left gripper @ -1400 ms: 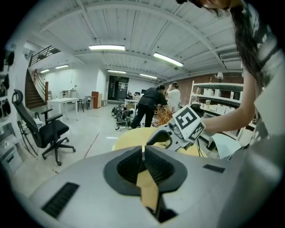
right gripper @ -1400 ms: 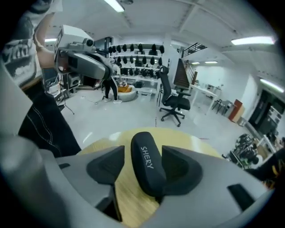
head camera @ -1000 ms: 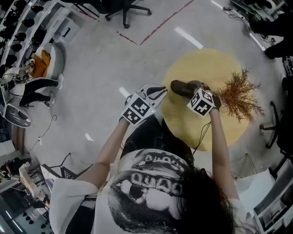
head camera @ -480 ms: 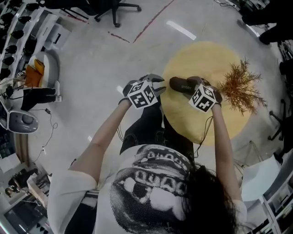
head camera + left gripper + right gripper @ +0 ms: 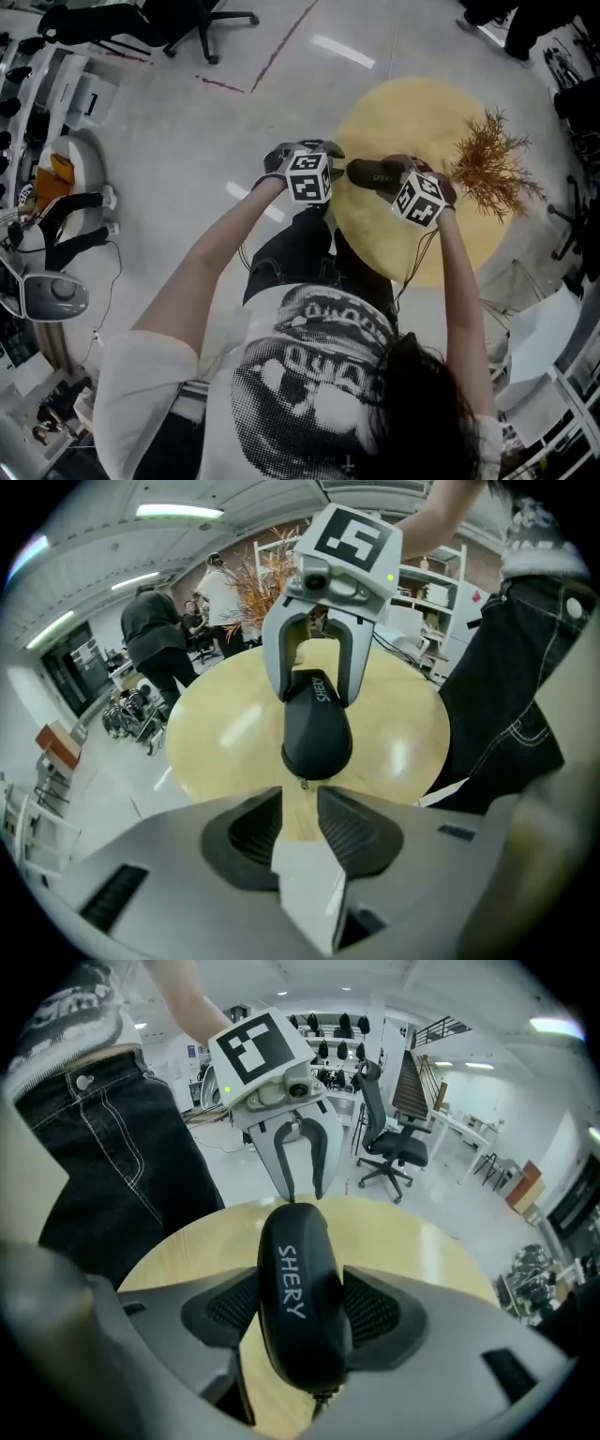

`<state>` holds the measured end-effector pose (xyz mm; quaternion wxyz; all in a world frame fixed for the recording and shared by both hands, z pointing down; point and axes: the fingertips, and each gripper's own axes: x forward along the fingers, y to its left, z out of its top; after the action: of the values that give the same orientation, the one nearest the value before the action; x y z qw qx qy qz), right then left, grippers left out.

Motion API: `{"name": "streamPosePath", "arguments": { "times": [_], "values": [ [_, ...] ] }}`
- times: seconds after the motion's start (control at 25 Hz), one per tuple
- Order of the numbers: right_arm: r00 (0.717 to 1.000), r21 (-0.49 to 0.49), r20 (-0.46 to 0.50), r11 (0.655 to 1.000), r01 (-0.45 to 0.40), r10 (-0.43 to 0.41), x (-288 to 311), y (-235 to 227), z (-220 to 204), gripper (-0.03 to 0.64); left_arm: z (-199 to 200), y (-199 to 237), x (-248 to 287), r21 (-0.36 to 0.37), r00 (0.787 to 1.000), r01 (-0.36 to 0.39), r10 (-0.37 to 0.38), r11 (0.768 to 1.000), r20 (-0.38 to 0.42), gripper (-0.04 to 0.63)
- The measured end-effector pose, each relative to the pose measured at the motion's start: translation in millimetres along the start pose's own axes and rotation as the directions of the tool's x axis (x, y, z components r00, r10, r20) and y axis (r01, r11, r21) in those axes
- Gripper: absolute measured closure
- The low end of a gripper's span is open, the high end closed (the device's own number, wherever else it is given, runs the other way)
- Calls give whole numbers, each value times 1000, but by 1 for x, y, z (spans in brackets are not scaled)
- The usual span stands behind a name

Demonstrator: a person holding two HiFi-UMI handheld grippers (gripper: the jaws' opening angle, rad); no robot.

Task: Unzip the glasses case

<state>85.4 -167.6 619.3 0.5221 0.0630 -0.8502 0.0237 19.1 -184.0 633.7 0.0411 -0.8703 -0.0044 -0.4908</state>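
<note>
A black glasses case [image 5: 373,173] marked "SHERY" lies on the round yellow table [image 5: 412,122]. My right gripper [image 5: 401,176] is shut on the case; in the right gripper view the case [image 5: 298,1288] fills the space between the pads. My left gripper [image 5: 334,163] is at the table's left edge, pointing at the near end of the case [image 5: 317,728]. Its jaws stand a little apart with only bare table between them. The small zipper pull [image 5: 302,782] hangs just beyond the left fingertips, untouched. Facing it, the right gripper [image 5: 318,667] clamps the far half of the case.
A dried orange branch [image 5: 492,178] lies on the table to the right of the case. An office chair [image 5: 202,19] stands far off on the grey floor, with racks and gear at the left. People [image 5: 155,635] stand in the background.
My left gripper has moved right, from beside the table up to the case's near end. The right gripper has kept its hold on the case.
</note>
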Motion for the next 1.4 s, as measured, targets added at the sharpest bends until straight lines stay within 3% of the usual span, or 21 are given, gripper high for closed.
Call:
{"name": "streamPosePath", "arguments": {
  "times": [0.24,0.44,0.64,0.84,1.2,1.4],
  "values": [
    [1000,13,-21,1000,-12,12,1,-1,0,339,3,3,17,138,998,63,-64,988,5,488],
    [999,20,-28,999,-25,25,3,-3,-2,337,4,0,23,207,992,117,-125,971,24,503],
    [999,36,-17,999,-29,29,2,-4,-3,336,6,-3,24,203,985,150,-163,968,50,560],
    [1000,65,-7,997,-29,30,1,-6,-5,337,5,-2,25,237,983,170,-180,956,23,566],
    [1000,146,8,989,-25,24,-1,-10,-6,334,7,-23,12,131,974,196,-208,972,92,568],
    [999,358,44,934,-7,-9,1,-11,-2,331,10,-24,10,-65,973,162,-149,985,177,568]
  ]
}}
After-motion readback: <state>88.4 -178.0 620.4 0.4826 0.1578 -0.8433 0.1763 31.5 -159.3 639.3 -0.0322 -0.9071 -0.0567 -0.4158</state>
